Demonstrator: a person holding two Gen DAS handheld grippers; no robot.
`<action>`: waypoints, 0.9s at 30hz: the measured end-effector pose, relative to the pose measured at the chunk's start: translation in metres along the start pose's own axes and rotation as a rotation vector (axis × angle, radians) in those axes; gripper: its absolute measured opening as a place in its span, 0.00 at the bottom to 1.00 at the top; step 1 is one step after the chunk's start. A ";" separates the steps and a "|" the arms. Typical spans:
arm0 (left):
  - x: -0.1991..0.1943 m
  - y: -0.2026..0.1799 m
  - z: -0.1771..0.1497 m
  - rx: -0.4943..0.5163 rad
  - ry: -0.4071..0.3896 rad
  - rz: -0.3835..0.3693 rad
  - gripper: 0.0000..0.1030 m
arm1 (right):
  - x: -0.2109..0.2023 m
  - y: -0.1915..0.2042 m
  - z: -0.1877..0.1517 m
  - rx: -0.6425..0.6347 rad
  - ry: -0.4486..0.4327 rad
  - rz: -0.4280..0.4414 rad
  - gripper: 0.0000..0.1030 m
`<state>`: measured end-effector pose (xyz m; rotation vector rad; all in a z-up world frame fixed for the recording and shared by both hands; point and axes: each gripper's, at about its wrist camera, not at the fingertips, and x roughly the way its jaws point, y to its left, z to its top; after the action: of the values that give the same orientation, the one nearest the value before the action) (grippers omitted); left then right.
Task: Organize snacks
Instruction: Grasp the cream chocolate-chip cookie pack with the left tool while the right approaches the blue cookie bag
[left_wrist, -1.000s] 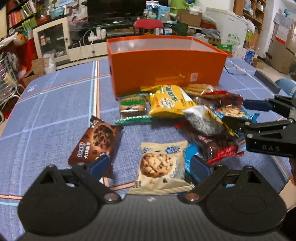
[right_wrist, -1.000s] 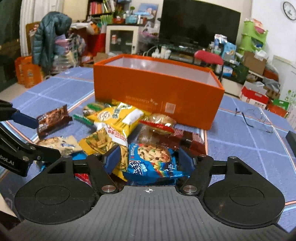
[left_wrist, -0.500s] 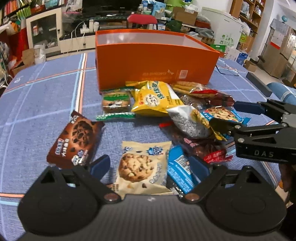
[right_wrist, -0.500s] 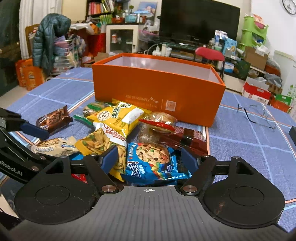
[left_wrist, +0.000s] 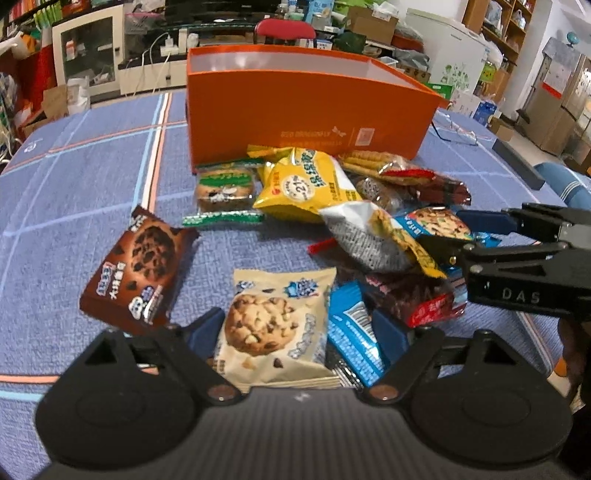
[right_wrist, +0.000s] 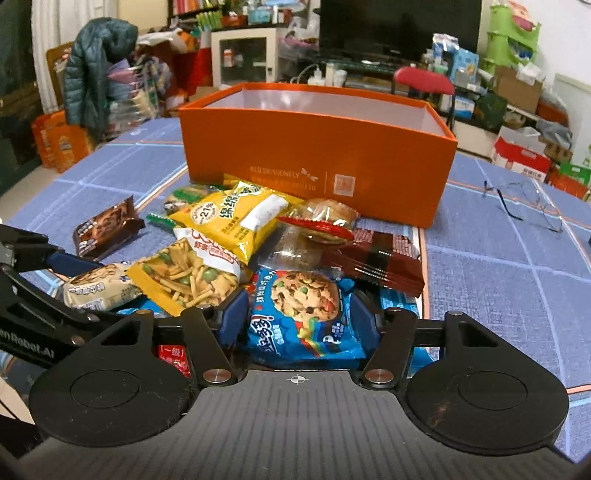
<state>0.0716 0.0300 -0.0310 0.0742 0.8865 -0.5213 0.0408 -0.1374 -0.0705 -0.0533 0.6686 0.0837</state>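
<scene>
Both jaws closing, right hand-held gripper squeezing blue cookie packet

Both views are evenly lit by soft indoor light from above, bright enough to read print on the snack packets, whose foil wrappers carry small white glints. Shadows are faint and short, tucked under the packets and along the near foot of the orange box. Fisheye distortion bows the blue worktop lines and bends the room's shelves toward the picture edges; the corners darken. The pile looks sharp, while the black gripper bodies at the bottom are slightly soft and the far room is grainy and a little hazy
</scene>
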 end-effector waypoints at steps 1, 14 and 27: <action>0.000 0.000 -0.001 -0.003 0.000 0.001 0.81 | 0.000 -0.001 0.000 0.008 0.005 0.009 0.44; -0.002 0.010 0.002 -0.086 -0.012 -0.030 0.60 | 0.000 -0.005 0.002 0.039 0.030 0.052 0.34; -0.018 0.016 0.007 -0.121 -0.068 -0.009 0.54 | -0.001 0.001 0.003 0.012 0.020 0.059 0.32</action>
<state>0.0745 0.0492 -0.0159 -0.0573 0.8503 -0.4749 0.0414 -0.1362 -0.0678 -0.0228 0.6906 0.1364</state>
